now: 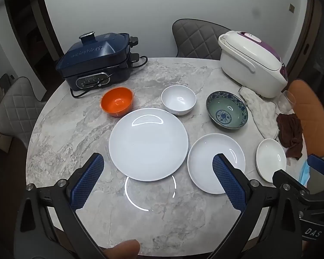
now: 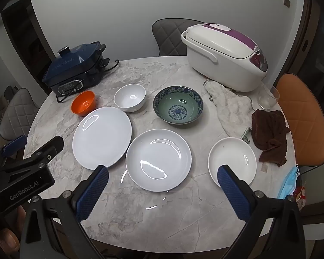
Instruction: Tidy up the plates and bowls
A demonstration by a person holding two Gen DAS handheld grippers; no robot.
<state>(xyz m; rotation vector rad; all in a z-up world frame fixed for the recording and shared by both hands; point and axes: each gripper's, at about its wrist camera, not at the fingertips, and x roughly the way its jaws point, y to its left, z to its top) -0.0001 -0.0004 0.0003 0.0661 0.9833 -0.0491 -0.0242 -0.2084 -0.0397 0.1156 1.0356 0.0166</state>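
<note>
On the round marble table lie a large white plate (image 1: 148,144) (image 2: 102,137), a medium white plate (image 1: 209,155) (image 2: 158,159) and a small white plate (image 1: 270,158) (image 2: 232,158). Behind them stand an orange bowl (image 1: 117,101) (image 2: 83,103), a white bowl (image 1: 178,100) (image 2: 129,97) and a blue-patterned bowl (image 1: 226,110) (image 2: 178,104). My left gripper (image 1: 158,161) is open and empty, above the table's front, near the large plate's near edge. My right gripper (image 2: 163,173) is open and empty over the medium plate's near edge.
A dark blue electric cooker (image 1: 97,61) (image 2: 75,67) stands at the back left, a white rice cooker (image 1: 251,62) (image 2: 224,56) at the back right. A white cloth (image 2: 229,108), a brown cloth (image 2: 269,136), a glass (image 2: 267,98) and a face mask (image 2: 288,181) lie on the right. Chairs surround the table.
</note>
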